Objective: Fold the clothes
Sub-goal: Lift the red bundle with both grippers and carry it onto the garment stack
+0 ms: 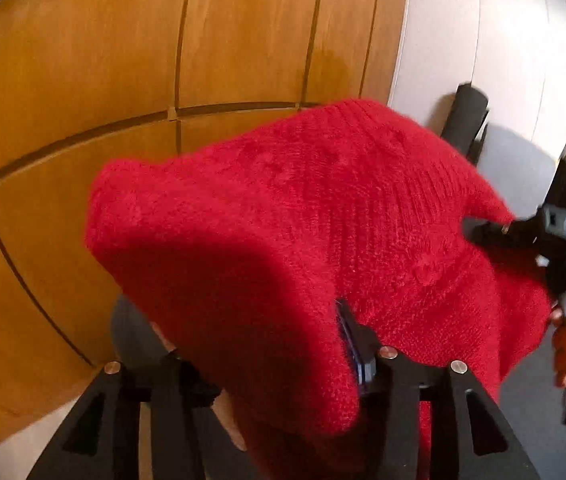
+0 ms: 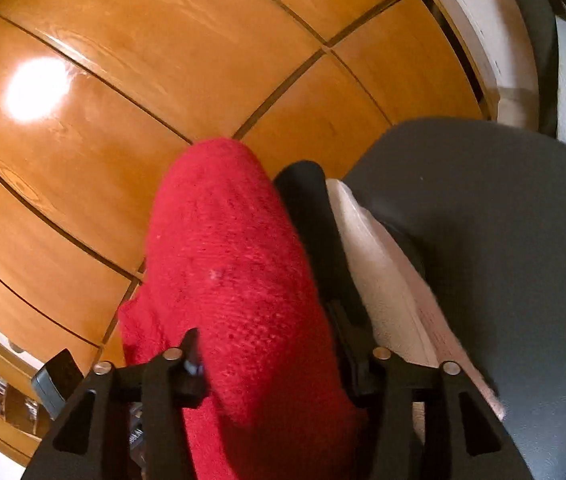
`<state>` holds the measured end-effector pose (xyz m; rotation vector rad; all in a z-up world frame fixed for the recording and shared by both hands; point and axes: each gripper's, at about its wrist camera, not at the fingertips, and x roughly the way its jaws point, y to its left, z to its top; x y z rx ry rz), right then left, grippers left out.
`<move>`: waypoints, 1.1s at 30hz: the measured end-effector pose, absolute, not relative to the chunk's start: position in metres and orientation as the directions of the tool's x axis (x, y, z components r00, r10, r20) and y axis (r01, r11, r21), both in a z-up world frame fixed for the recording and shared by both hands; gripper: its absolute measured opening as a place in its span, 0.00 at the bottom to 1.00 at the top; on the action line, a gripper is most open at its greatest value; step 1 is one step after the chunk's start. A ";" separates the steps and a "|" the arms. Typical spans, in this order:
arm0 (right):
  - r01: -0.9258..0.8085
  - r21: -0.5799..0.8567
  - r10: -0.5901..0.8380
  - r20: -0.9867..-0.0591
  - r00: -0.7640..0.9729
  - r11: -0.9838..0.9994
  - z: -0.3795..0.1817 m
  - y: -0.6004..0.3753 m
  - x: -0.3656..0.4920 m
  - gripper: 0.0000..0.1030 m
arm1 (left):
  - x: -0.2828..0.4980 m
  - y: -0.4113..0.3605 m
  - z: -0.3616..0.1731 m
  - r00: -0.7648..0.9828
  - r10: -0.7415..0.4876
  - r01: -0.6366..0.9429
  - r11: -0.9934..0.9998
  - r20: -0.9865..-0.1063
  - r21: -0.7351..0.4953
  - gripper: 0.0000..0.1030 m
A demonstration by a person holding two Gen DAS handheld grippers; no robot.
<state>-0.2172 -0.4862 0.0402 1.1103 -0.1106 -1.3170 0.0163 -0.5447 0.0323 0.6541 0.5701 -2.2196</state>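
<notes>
One fuzzy red knitted sweater (image 1: pixel 323 240), ribbed at its edge, hangs before glossy wooden panels (image 1: pixel 123 60), clamped by both the left gripper (image 1: pixel 283 364) and right gripper (image 2: pixel 271 356).

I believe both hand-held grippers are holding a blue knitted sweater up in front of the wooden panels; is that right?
Not quite: the sweater is red, not blue, as both wrist views show. The rest holds: the left hand-held gripper and right hand-held gripper both hold it up before the wooden panels.
</notes>
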 end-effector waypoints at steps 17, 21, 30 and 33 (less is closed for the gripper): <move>1.000 0.008 -0.803 -0.596 0.014 0.011 0.164 -0.523 -0.119 0.51 | -0.025 -0.573 0.094 -0.413 -0.783 0.837 -0.528 -0.466 0.146 0.70; 0.996 -0.080 -0.681 -0.728 -0.079 -0.030 0.129 -0.576 -0.123 0.48 | -0.067 -0.617 0.067 -0.352 -0.756 0.835 -0.520 -0.551 0.180 0.70; 0.982 0.079 -0.647 -0.761 -0.052 -0.172 0.083 -0.612 -0.185 0.49 | -0.098 -0.687 0.016 -0.354 -0.611 0.818 -0.569 -0.708 0.081 0.73; 0.982 0.069 -0.659 -0.750 -0.064 -0.174 0.089 -0.633 -0.178 0.50 | -0.095 -0.696 0.009 -0.361 -0.596 0.826 -0.562 -0.717 0.051 0.74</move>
